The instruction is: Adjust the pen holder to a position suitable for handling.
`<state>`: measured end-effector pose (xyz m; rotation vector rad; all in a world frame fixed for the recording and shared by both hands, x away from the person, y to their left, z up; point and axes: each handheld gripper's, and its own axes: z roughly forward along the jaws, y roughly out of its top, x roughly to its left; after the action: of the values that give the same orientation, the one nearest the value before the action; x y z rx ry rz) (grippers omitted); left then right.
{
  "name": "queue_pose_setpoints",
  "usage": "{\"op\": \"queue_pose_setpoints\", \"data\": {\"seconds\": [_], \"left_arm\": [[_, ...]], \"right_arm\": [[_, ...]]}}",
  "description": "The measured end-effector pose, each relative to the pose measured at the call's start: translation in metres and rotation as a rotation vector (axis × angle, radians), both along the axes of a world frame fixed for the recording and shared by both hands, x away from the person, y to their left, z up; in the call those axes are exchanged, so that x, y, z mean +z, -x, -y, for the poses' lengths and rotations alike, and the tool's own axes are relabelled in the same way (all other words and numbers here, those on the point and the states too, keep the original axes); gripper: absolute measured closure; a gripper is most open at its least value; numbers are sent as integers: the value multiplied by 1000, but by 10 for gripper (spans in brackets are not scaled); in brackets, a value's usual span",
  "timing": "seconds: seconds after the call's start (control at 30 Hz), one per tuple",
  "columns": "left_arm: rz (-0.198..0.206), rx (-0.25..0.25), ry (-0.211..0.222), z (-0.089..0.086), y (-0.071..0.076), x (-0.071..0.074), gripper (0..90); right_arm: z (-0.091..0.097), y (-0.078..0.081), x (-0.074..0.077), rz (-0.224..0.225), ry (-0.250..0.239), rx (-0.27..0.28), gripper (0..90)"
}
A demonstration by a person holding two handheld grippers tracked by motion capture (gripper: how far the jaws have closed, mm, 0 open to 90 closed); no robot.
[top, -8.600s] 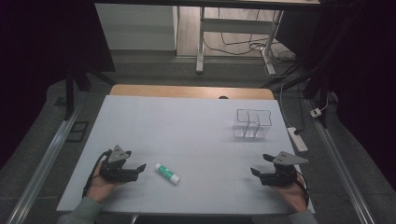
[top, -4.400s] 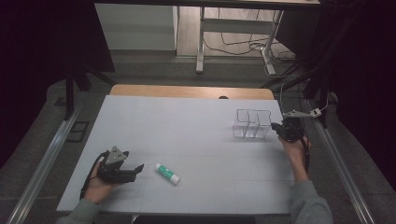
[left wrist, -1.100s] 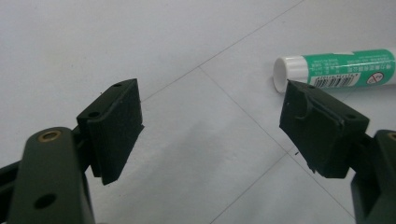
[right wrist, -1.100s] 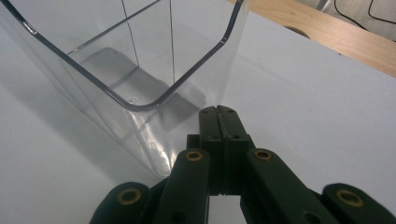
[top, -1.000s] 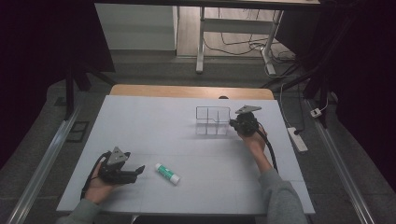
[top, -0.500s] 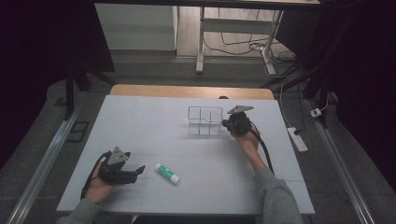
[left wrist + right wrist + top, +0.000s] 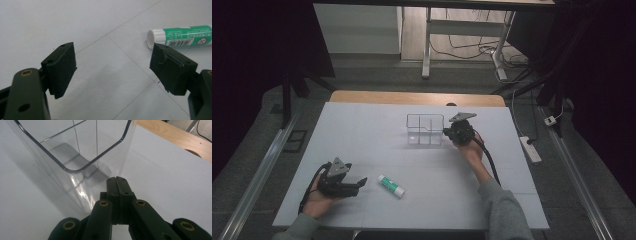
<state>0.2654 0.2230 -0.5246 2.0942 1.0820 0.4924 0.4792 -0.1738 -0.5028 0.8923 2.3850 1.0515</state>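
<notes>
On the table [image 7: 362, 130], the clear divided organizer box [image 7: 425, 129] stands toward the far middle. The right tongs [image 7: 451, 133] sit just at its right side, tips against its wall (the right gripper view shows the closed tips [image 7: 117, 185] meeting the box [image 7: 75, 152] at its corner). At the near left lie the left tongs [image 7: 357, 184], pointing right, and just to their right lies the glue stick [image 7: 391, 185], on its side, well apart from the box. Behind the table's far edge runs a wooden board [image 7: 412, 97].
</notes>
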Motion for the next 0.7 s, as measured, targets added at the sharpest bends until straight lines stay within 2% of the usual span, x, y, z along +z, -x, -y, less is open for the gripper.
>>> {"op": "queue_pose_setpoints", "data": {"seconds": [0.63,0.7], "left_arm": [[-4,2,-6,-1,1,-1,210],[-4,2,-7,-1,1,-1,210]], "right_arm": [[-20,1,-4,0,-1,46,893],[-22,2,-3,7,11,48,894]]}}
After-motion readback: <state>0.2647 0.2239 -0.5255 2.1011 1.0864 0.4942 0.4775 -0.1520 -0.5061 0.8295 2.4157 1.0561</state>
